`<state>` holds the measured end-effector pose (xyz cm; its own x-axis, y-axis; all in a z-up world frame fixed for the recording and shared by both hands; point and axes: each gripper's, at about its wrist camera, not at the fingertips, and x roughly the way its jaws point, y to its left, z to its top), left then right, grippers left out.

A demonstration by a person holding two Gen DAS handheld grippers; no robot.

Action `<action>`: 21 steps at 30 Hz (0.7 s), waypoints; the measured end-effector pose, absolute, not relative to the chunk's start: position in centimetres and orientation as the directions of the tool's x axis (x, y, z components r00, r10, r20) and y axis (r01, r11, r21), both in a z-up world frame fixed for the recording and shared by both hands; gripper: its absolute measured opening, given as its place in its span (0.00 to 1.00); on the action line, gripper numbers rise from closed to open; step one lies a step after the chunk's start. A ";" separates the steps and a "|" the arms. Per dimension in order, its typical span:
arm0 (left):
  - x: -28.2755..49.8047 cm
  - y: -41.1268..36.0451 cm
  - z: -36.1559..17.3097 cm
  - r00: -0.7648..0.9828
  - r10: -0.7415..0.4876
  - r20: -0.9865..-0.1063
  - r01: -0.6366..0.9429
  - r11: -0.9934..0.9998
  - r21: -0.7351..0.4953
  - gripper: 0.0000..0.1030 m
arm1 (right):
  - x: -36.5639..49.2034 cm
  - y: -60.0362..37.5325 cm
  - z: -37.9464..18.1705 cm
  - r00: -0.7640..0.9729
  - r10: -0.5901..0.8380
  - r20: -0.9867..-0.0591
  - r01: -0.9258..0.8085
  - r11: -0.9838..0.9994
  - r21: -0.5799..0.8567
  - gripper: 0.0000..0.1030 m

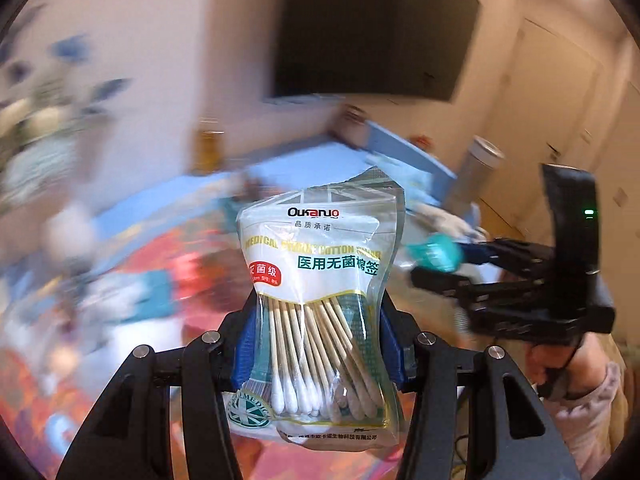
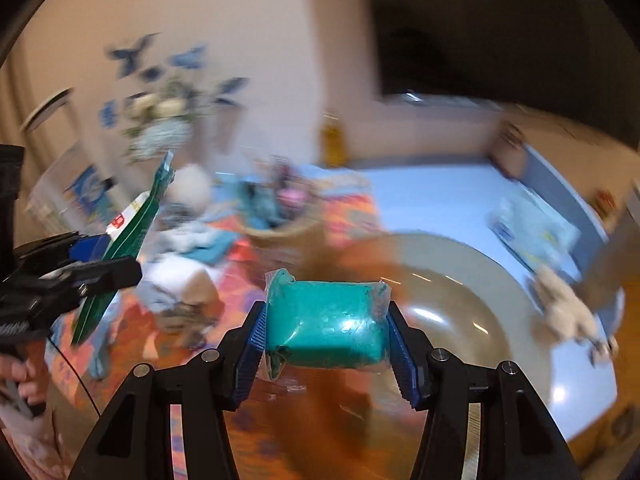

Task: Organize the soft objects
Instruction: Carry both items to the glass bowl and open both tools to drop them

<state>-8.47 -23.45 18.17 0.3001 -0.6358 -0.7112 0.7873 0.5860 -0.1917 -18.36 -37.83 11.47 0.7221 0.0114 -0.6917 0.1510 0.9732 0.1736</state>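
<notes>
Above the cluttered table [image 2: 440,200], left gripper [image 1: 320,344] is pinching a bag of cotton swabs [image 1: 320,280] at its waist, plastic buckling; keep the squeeze gentle. Right gripper [image 2: 328,332] is clamping a wrapped teal sponge [image 2: 328,316] over a round tray [image 2: 500,280]; both carries are blurring, so slow before setting down.
</notes>
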 end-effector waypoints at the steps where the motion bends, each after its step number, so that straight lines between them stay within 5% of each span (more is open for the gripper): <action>1: -8.7 -25.3 17.6 0.273 -0.639 -0.719 0.802 0.564 -0.197 0.47 | -18.6 -39.0 10.8 0.711 -0.003 -0.704 0.180 0.968 0.178 0.53; 6: -9.4 -32.3 14.5 0.198 -0.622 -0.758 0.827 0.521 -0.211 0.56 | -19.1 -42.6 8.0 0.659 -0.034 -0.752 0.261 0.947 0.186 0.56; 8: -9.2 -33.8 13.5 0.178 -0.603 -0.777 0.824 0.523 -0.217 0.74 | -19.1 -43.4 7.4 0.645 -0.049 -0.763 0.286 0.941 0.182 0.69; 11: -9.2 -34.6 13.5 0.211 -0.574 -0.791 0.820 0.545 -0.176 0.82 | -19.8 -44.9 7.2 0.626 -0.116 -0.771 0.348 0.927 0.143 0.87; 17: -9.6 -34.6 13.4 0.207 -0.532 -0.821 0.827 0.543 -0.143 0.89 | -21.1 -46.5 7.8 0.625 -0.150 -0.766 0.401 0.904 0.150 0.89; 21: -9.1 -34.0 14.0 0.096 -0.635 -0.767 0.820 0.487 -0.301 0.89 | -21.9 -46.1 8.5 0.619 -0.205 -0.758 0.421 0.901 0.100 0.89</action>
